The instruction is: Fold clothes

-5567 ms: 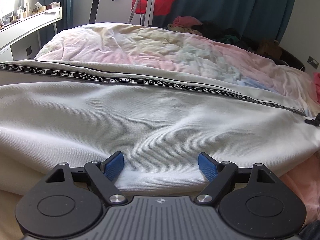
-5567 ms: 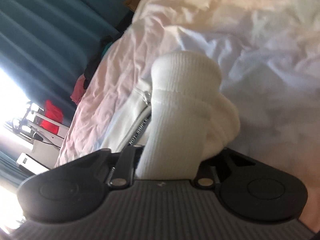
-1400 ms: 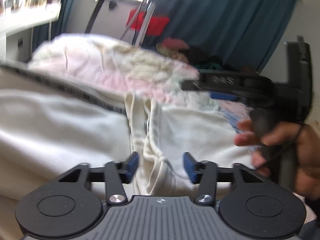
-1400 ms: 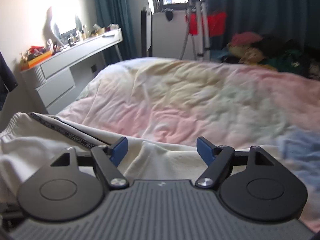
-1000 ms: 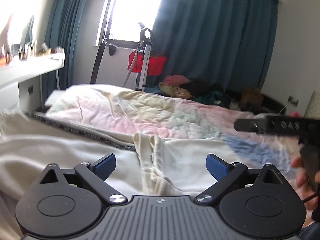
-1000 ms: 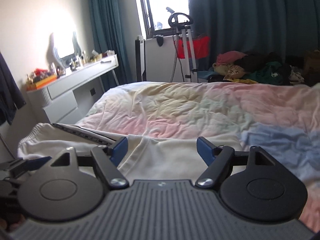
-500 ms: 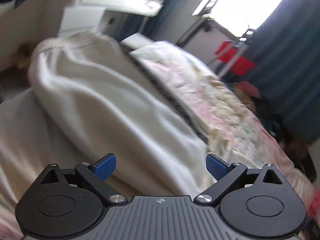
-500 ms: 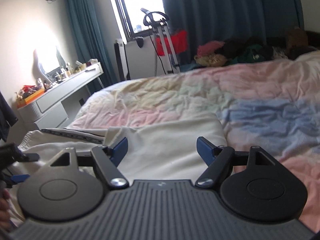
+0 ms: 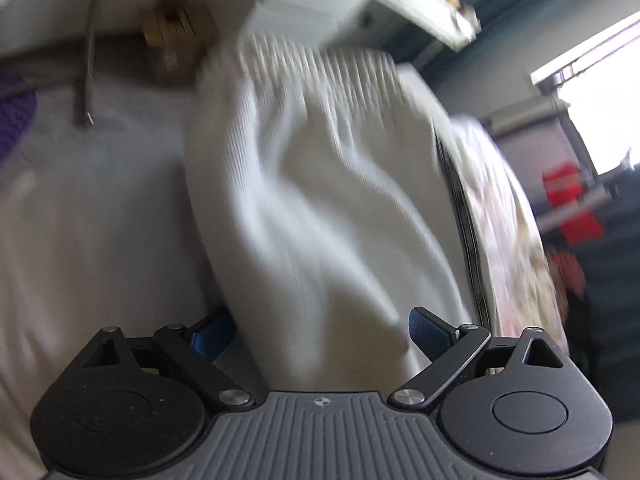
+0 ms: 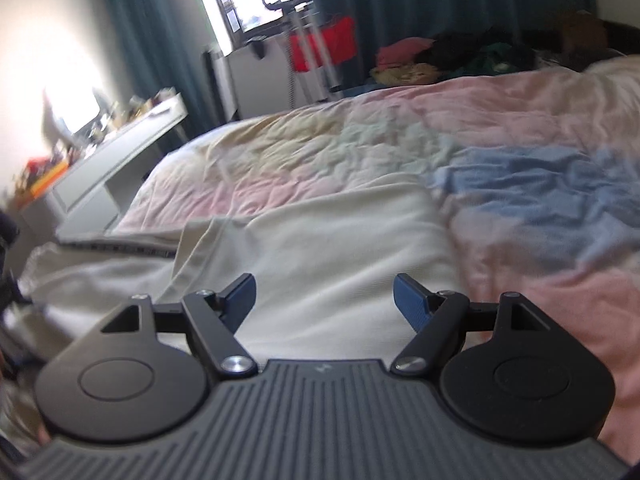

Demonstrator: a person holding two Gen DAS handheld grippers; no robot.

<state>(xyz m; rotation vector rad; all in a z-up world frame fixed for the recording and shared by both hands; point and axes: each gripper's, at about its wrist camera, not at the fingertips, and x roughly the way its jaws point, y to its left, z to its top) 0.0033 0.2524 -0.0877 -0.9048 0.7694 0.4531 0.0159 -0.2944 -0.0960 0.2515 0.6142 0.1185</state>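
Note:
A cream-white knit garment [image 9: 320,200] with a black side stripe [image 9: 460,200] lies on the bed, its ribbed hem [image 9: 320,64] at the far end in the blurred left wrist view. My left gripper [image 9: 320,334] is open low over it, fabric lying between the spread blue pads [image 9: 430,332]; the left pad is partly hidden by the cloth's edge. In the right wrist view a folded-over part of the same garment [image 10: 320,240] lies flat. My right gripper [image 10: 325,298] hovers just above it, open, with nothing pinched.
The pastel pink and blue bedspread [image 10: 520,152] spreads right and beyond. A white dresser [image 10: 120,152] stands left of the bed, near its edge. A stand with red cloth [image 10: 320,44] and a pile of clothes [image 10: 440,56] are by the curtains. A brown box [image 9: 176,28] sits on the floor.
My left gripper rolled and swung left and down to the garment's ribbed end at the bed's edge. My right gripper sank closer to the folded part. Both stayed open.

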